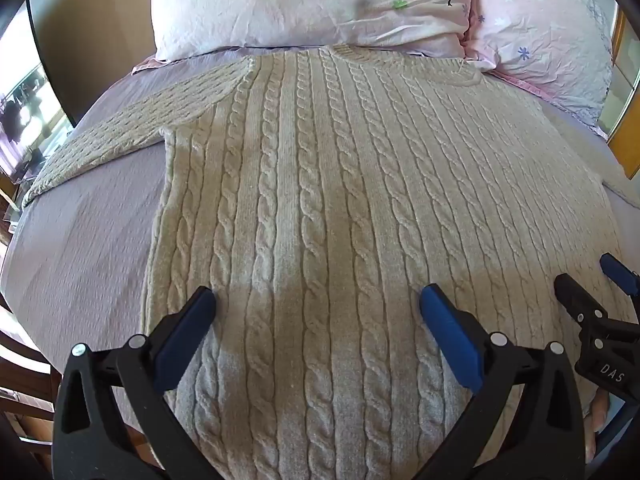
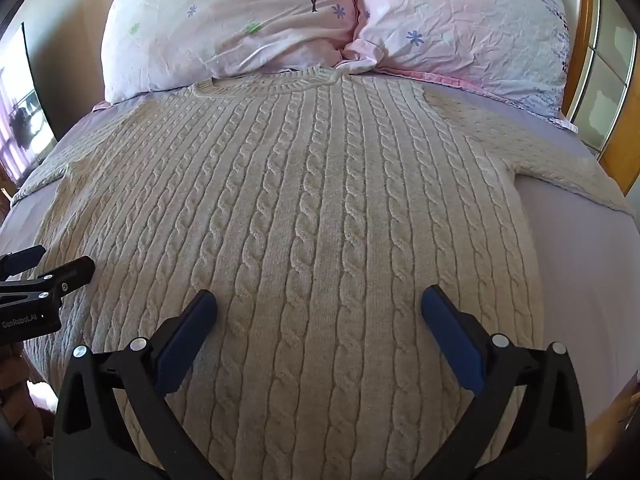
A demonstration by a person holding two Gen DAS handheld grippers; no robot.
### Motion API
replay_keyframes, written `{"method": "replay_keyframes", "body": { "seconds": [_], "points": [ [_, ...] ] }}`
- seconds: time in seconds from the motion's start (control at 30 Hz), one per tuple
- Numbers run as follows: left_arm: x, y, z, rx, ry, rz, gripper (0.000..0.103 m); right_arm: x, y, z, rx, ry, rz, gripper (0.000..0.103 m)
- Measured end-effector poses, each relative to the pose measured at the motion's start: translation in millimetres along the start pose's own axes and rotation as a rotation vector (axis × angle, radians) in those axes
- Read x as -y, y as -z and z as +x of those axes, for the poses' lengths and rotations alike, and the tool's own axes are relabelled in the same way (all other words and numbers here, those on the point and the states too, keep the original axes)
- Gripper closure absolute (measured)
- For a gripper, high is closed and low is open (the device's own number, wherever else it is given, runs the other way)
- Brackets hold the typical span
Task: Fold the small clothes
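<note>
The cream cable-knit sweater (image 1: 320,184) lies flat, front up, on the lilac bedsheet (image 1: 80,248), collar touching the floral pillows (image 2: 240,28), sleeves spread to both sides. Judged thick, soft, limp and stretchy; best taken at the hem corners or shoulder seams. Left gripper (image 1: 318,304) and right gripper (image 2: 320,304) hover over its lower part, fingers spread wide, holding nothing.

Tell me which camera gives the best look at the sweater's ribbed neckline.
The right wrist view. There the cream cable-knit sweater shows its ribbed neckline as a full curved band below the pink floral pillows. In the left wrist view, the neckline is only a short sliver at the pillow edge.
</note>
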State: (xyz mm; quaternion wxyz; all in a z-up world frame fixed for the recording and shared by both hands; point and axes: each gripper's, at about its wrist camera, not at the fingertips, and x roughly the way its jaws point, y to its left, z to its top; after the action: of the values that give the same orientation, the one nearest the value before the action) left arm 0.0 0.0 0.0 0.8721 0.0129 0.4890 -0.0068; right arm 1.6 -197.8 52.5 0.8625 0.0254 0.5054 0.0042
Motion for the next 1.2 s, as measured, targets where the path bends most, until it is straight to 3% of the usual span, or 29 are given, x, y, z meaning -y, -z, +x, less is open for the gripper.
{"method": "replay_keyframes", "body": {
  "seconds": [1.2],
  "points": [
    [0.0,0.0,-0.2,0.005,0.000,0.000,0.002,-2.0,-2.6,3.5,-0.032,0.018,0.020,0.001]
  ]
}}
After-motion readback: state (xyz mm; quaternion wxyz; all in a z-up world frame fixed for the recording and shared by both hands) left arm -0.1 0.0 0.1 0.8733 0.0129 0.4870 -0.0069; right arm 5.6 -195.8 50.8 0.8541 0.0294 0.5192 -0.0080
